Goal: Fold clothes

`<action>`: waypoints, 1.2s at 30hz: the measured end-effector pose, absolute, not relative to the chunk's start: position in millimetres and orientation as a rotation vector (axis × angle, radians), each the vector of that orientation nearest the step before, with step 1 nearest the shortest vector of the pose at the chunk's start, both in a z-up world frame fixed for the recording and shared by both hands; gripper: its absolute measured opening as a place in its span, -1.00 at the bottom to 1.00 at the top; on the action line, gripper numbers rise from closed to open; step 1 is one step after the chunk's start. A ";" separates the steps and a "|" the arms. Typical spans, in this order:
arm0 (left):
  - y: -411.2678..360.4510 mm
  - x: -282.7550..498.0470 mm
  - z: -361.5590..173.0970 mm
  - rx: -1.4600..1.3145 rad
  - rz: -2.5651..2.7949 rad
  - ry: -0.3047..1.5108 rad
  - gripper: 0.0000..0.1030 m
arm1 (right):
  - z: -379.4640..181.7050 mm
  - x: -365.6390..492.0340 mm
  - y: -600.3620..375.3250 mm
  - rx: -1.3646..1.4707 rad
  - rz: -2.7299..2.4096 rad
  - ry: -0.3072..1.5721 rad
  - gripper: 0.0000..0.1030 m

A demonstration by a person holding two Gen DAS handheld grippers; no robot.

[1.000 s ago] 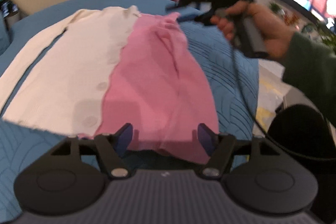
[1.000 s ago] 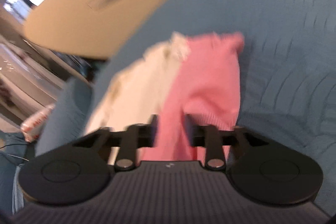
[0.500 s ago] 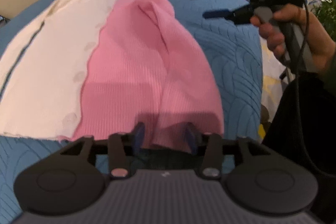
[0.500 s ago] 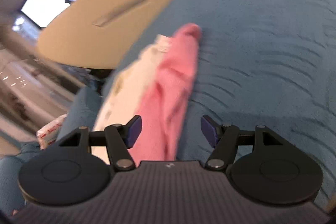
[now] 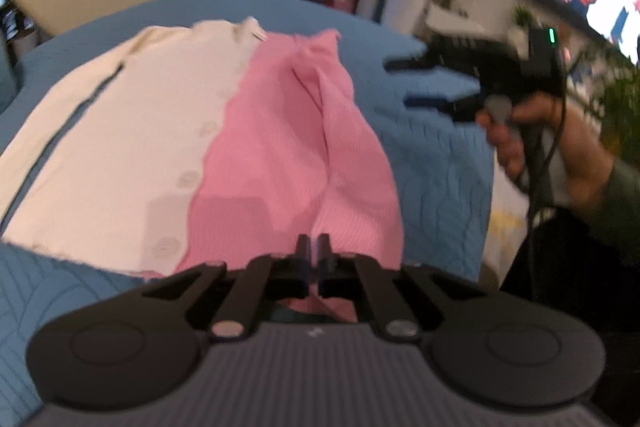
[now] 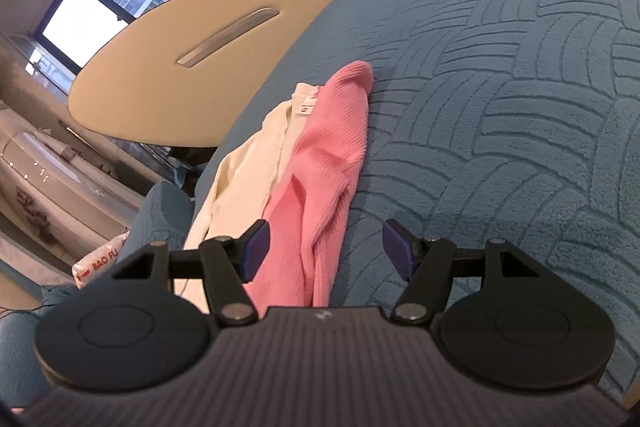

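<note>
My left gripper pinches the bottom hem of the soft, floppy pink-and-cream cardigan on the blue quilt, while my right gripper waits wide open near its pink shoulder.

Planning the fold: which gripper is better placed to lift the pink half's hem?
Left. The left gripper is shut on the pink half at its hem; the right gripper is open, holding nothing.

A blue quilted bed cover carries a pink-and-cream cardigan lying flat.
</note>
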State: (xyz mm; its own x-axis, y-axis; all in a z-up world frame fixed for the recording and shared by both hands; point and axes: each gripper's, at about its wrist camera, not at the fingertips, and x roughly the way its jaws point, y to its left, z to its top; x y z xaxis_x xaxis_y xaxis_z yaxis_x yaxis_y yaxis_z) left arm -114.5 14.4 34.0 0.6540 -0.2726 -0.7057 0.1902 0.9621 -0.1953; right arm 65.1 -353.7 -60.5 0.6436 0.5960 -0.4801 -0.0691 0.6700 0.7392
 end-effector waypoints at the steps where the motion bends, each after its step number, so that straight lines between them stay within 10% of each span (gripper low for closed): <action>1: 22.6 -115.7 35.5 -0.139 -0.234 0.829 -0.94 | -60.4 64.1 -353.8 0.747 0.424 0.789 0.29; 7: 47.4 -105.0 15.7 -0.217 -0.095 1.006 -0.69 | -62.1 63.6 -348.2 0.703 0.428 0.830 0.29; 9: 47.8 -100.3 16.2 -0.231 -0.090 1.035 0.12 | -64.7 64.9 -344.3 0.676 0.417 0.861 0.29; 12: 57.7 -101.4 28.8 -0.263 -0.068 1.010 0.69 | -66.6 64.7 -342.7 0.652 0.407 0.885 0.29; 27: 291.7 -79.7 35.6 -0.664 0.389 0.850 0.81 | -70.9 65.9 -349.7 0.712 0.398 0.869 0.29; 36: 299.1 -67.8 -12.6 -0.947 0.354 0.905 0.84 | -72.0 69.6 -345.1 0.731 0.394 0.867 0.29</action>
